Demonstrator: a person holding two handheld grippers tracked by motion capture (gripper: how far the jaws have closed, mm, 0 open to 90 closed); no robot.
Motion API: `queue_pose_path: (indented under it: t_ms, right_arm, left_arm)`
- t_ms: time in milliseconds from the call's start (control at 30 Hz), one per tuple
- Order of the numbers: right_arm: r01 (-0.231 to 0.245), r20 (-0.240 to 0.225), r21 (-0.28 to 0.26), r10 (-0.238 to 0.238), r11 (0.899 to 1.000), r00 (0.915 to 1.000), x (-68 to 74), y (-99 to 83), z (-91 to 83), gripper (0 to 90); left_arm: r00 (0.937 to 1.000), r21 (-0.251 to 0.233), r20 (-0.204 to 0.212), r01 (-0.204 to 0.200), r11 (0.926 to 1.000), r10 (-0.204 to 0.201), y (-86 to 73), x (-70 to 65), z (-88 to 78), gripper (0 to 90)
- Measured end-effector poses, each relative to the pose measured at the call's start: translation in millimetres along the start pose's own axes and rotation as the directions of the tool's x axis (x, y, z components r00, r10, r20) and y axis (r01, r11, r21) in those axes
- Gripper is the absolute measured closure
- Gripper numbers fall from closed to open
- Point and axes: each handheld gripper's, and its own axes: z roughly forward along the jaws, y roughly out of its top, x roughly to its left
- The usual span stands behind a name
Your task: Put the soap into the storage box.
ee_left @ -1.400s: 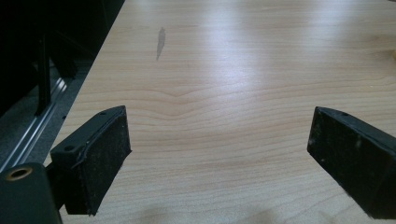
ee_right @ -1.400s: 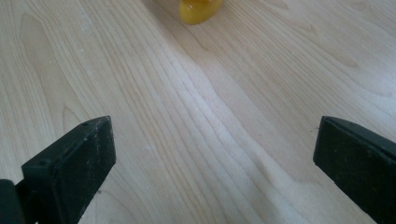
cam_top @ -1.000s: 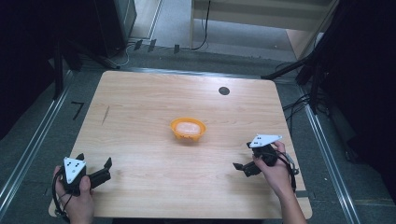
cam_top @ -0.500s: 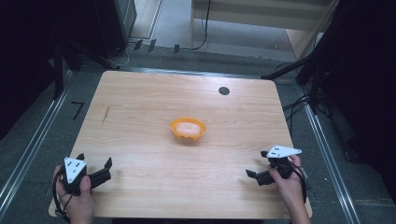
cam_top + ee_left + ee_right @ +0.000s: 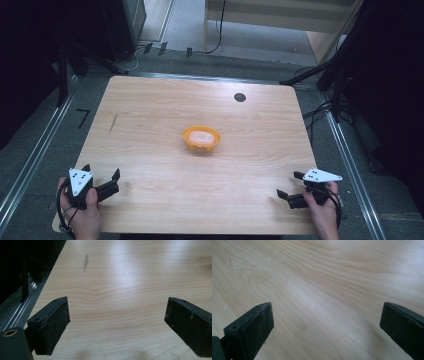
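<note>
I hold a gripper in each hand at the near edge of the wooden table [image 5: 150,125]; my left gripper [image 5: 102,177] sits at the near left corner, its jaws spread wide with nothing between them, and my right gripper [image 5: 289,184] sits at the near right corner, likewise gaping and empty. Each carries its grey three-cornered plate on top; my left hand [image 5: 82,210] and right hand [image 5: 322,210] wrap the handles from below.

The one thing on the table is a small orange bowl [image 5: 201,138] — round, with a bright rim, standing upright near the middle of the board, well apart from both grippers; something pale, pinkish-white, lies inside it, though from the high view I cannot tell what it is.

In the left gripper view my own jaws stand far apart over bare wood [image 5: 120,302]; a thin dark streak [image 5: 85,262] marks the grain farther off, near the table's left edge, and beyond that edge a metal rail [image 5: 20,312] runs along the floor. In the right gripper view the jaws are just as wide over plain grain [image 5: 324,290].

A small dark round disc [image 5: 240,97] is set in the table toward the far side — beyond the bowl and a little to its right.
</note>
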Motion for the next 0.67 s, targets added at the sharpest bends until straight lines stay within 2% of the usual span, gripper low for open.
queue_pose_path:
  t_ms: [33, 100, 167, 333, 433, 533, 600, 667]
  right_arm:
    - [-0.019, -0.002, -0.02, 0.019, 1.0, 0.9998, -1.4, -5.8, -4.6, 0.0]
    - [-0.015, -0.005, -0.037, 0.015, 0.999, 0.9999, -1.3, -6.8, -7.7, 0.0]
    - [-0.014, 0.018, -0.036, 0.014, 0.999, 0.9997, -0.6, -9.1, -12.4, 0.0]
    - [-0.035, 0.043, -0.055, 0.038, 0.998, 0.9984, -3.1, -22.3, -23.1, 0.0]
    - [-0.05, 0.063, -0.099, 0.056, 0.994, 0.9965, -3.5, -28.6, -32.0, 0.0]
    - [-0.04, 0.06, -0.108, 0.047, 0.993, 0.9971, -3.1, -29.5, -33.1, 0.0]
    - [-0.038, 0.047, -0.096, 0.043, 0.995, 0.998, -2.4, -29.1, -32.5, 0.0]
    - [-0.023, 0.06, -0.089, 0.029, 0.996, 0.9978, -1.6, -28.2, -31.0, 0.0]
  left_arm:
    - [1.0, -0.001, -0.001, 0.001, 1.0, -0.001, -0.1, -0.1, 0.2, 6.3]
    - [1.0, -0.001, -0.002, 0.0, 1.0, 0.0, 0.0, -0.4, 0.4, 6.3]
    - [1.0, -0.003, -0.004, 0.001, 1.0, -0.001, -0.1, -0.5, 0.3, 6.3]
    - [1.0, -0.003, -0.004, -0.001, 1.0, 0.001, -0.2, -0.6, 0.2, 6.3]
    - [1.0, -0.002, -0.002, -0.002, 1.0, 0.002, -0.1, -0.6, 0.3, 6.3]
    - [1.0, 0.003, 0.004, -0.001, 1.0, 0.001, 0.0, -0.2, 0.5, 6.3]
    - [1.0, 0.008, 0.004, -0.002, 1.0, 0.002, 0.2, -0.1, 0.9, 6.3]
    - [1.0, 0.01, 0.008, -0.005, 0.9999, 0.005, 0.3, -0.2, 1.2, 6.3]
